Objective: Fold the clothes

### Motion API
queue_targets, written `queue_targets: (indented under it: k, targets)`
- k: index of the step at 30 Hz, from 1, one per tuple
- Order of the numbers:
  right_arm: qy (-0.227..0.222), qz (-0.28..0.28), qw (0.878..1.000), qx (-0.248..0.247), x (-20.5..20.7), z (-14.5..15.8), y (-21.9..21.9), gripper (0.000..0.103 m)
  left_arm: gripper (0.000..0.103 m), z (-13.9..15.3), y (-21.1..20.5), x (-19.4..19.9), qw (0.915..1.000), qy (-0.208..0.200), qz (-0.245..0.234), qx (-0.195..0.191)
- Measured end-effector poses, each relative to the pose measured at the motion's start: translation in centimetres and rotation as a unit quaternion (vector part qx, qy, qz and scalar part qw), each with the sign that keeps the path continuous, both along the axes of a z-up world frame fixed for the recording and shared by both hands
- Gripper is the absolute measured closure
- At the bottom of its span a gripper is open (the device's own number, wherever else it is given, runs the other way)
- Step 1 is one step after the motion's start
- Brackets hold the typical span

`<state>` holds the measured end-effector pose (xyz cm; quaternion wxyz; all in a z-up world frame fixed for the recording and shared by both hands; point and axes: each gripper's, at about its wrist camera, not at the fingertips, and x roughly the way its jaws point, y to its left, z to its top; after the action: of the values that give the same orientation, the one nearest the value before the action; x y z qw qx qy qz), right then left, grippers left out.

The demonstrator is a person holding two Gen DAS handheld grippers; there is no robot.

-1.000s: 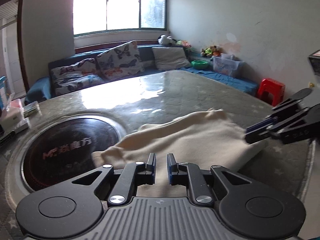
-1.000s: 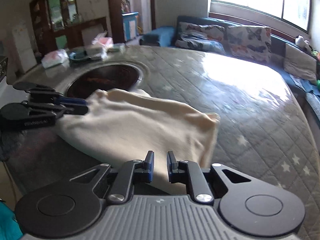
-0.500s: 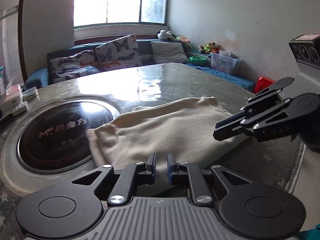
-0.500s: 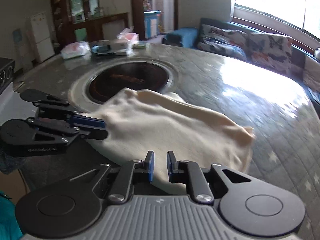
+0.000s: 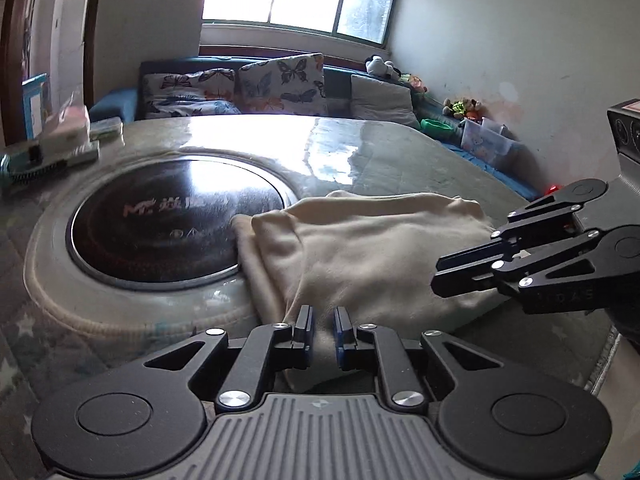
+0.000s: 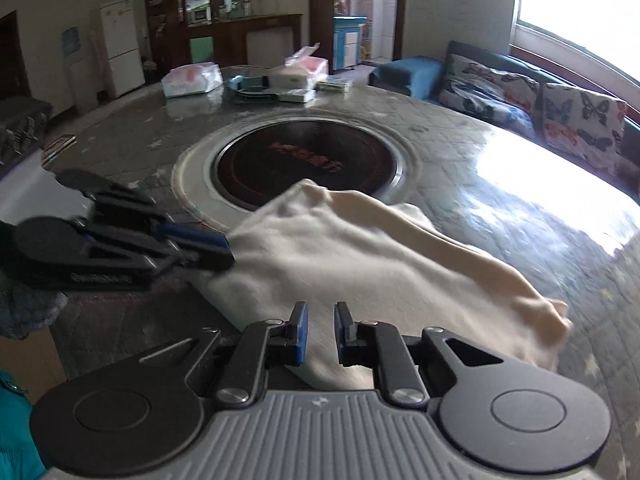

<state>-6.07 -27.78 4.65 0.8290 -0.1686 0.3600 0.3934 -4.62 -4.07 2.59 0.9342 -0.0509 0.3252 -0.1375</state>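
A: What is threatening to go wrong here?

B: The cream garment is lying bunched on the table, its 9 o'clock edge overlapping the dark round hob in the left wrist view. If only one layer is being pinched, the cloth could be sliding apart unevenly, and a pull could be dragging it further across the glossy table.

A: How are the jaws standing?

B: The left hand-held gripper is showing a narrow gap, with cloth lying in it at 6 o'clock of the garment; it seems to be clasping that near edge, though the pads are not visibly pressing. The right hand-held gripper is looking the same, a slim gap over the cloth's near hem. In the left view the right one is sitting at 3 o'clock, fingers nearly together at the fabric's edge.
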Motion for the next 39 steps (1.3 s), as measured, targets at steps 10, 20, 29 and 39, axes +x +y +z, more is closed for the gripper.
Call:
queue_targets:
  k: [10, 20, 29, 39]
  targets:
    - [-0.013, 0.083, 0.996, -0.010, -1.5, 0.4, 4.4, 0.086, 0.083, 1.4, 4.2, 0.8, 0.9961, 0.022, 0.077, -0.035]
    - [-0.075, 0.160, 0.981, -0.075, -4.6, -1.5, 9.2, 0.070, 0.059, 1.2, 6.2, 2.0, 0.9839, 0.064, 0.132, -0.103]
    - [-0.087, 0.134, 0.984, -0.081, -4.9, -2.0, 9.9, 0.095, 0.049, 0.3, 7.0, 3.1, 0.9618, 0.104, 0.152, -0.203]
    - [-0.041, 0.094, 0.995, 0.001, -2.8, 0.7, 7.5, 0.099, 0.046, -0.4, 6.8, 5.0, 0.9359, 0.139, 0.162, -0.280]
